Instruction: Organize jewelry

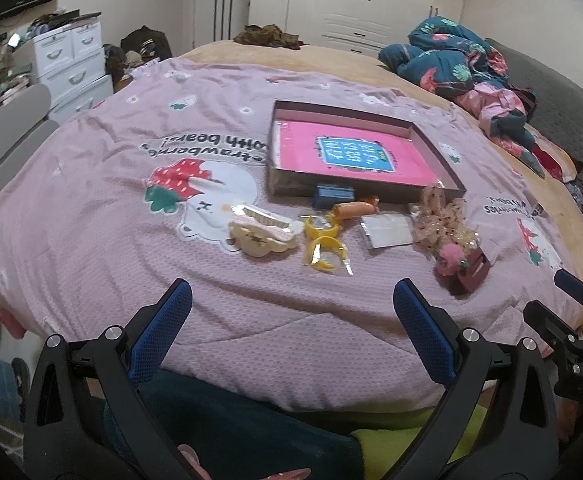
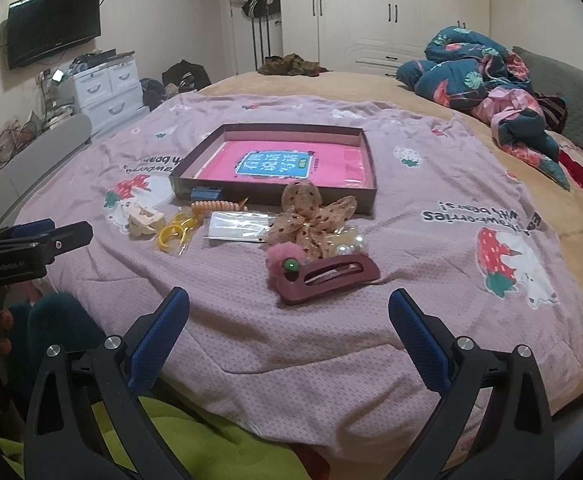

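— Left gripper [image 1: 292, 308]?
— Jaws spread wide, nothing between the blue pads [image 1: 162, 332]. Held low, level, pointing forward.
— Right gripper [image 2: 289, 312]?
— Same: spread wide, holding nothing, level. The two sit side by side, apart, not touching.

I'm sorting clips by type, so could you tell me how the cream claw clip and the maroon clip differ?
The cream claw clip is pale, scalloped and sits left; the maroon clip is dark, a flat slotted oval, nearest the right tongs. Both lie on the bedspread, outside the box.
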Demonstrator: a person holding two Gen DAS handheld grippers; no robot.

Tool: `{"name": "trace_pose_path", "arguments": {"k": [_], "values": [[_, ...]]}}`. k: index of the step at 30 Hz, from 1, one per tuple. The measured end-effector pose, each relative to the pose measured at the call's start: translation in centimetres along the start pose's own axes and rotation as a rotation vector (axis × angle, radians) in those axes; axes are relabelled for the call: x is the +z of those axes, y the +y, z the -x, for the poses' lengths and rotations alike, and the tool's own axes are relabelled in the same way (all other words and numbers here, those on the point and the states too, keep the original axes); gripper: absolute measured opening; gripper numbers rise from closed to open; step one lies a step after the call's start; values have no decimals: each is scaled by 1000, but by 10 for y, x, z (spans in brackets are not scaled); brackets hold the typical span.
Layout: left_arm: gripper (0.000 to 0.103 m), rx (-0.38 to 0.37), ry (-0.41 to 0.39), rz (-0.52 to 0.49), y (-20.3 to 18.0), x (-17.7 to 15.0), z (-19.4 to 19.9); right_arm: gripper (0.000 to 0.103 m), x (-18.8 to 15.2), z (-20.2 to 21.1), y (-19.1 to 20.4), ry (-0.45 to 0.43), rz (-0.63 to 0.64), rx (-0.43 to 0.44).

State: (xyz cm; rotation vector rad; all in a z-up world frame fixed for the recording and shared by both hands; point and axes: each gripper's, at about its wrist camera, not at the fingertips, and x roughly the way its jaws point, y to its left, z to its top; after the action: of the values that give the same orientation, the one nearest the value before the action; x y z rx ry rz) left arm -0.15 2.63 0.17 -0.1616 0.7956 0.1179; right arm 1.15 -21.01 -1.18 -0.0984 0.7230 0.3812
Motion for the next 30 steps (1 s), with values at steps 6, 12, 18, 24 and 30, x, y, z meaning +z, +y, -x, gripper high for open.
{"name": "trace_pose_path", "arguments": {"k": [6,12,18,24,30], "values": [[94,21,6,36,17,0,-7,99,5,-17,8,20,26,27],[94,31,23,58,26,1,-20,99,13,-34,7,44,15,63],[94,50,30,50,32,6,-39,99,26,-52,8,47,16,71],[94,56,60,43,37,14,-62,99,40,-68,9,45,11,87],[94,24,88,50,37,21,-84,99,54,-89,2,50,-4,72]]}}
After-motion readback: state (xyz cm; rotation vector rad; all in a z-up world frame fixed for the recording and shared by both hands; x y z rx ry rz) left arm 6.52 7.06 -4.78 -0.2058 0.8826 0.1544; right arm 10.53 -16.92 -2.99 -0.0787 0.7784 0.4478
